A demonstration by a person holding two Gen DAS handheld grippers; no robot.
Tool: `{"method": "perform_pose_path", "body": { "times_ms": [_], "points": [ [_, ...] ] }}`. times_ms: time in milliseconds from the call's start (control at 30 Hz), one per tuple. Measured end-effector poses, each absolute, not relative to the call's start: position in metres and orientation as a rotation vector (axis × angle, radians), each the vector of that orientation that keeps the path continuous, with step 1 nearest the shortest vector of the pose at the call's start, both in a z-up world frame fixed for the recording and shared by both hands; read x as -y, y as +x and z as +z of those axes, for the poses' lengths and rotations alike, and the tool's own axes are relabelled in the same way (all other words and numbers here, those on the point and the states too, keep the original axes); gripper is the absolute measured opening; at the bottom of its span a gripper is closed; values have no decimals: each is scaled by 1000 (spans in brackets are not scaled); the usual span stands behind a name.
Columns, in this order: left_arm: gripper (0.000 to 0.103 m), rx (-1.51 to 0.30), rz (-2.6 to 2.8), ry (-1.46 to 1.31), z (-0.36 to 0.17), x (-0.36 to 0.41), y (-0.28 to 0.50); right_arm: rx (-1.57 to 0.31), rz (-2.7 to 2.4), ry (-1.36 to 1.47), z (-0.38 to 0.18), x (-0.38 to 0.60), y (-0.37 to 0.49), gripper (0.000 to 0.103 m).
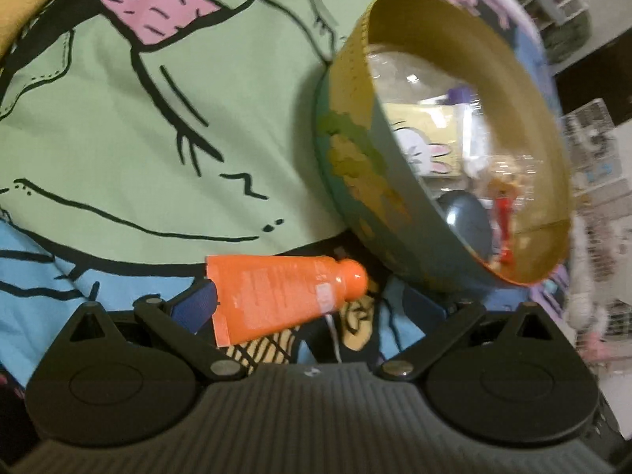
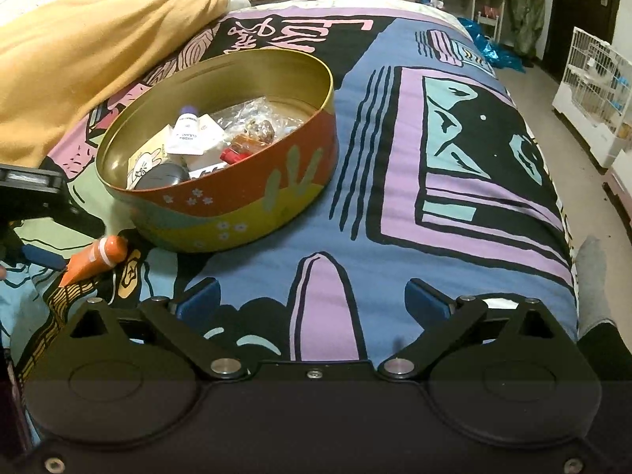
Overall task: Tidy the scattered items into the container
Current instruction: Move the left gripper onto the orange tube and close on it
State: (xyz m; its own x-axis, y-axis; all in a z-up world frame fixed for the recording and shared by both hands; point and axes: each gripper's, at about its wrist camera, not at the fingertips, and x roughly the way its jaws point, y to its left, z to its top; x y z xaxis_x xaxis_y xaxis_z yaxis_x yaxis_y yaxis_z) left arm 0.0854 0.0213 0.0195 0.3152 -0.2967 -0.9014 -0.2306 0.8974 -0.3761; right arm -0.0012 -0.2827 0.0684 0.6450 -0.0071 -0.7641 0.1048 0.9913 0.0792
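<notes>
Orange tube (image 1: 282, 294) at our left gripper (image 1: 312, 308), beside the tin (image 2: 221, 197).

Our left jaws stand wide around the tube, which lies on the bedspread (image 2: 395, 213) just beside the tin's wall. Our right gripper (image 2: 312, 300) hangs wide and empty over the bedspread. The tin holds sachets and small bottles.

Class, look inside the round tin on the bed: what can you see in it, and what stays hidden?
Inside the tin: a white tube, clear plastic wrapping, a red item and a dark grey oval. Whatever lies beneath them is covered.
</notes>
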Motion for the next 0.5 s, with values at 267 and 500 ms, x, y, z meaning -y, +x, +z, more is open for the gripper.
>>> {"method": "perform_pose_path", "body": {
  "times_ms": [267, 500],
  "points": [
    [103, -1314, 58, -360, 6, -4, 100, -869, -57, 129, 68, 283, 0, 100],
    [96, -1275, 65, -274, 2, 7, 87, -868, -56, 130, 67, 282, 1, 100]
  ]
}}
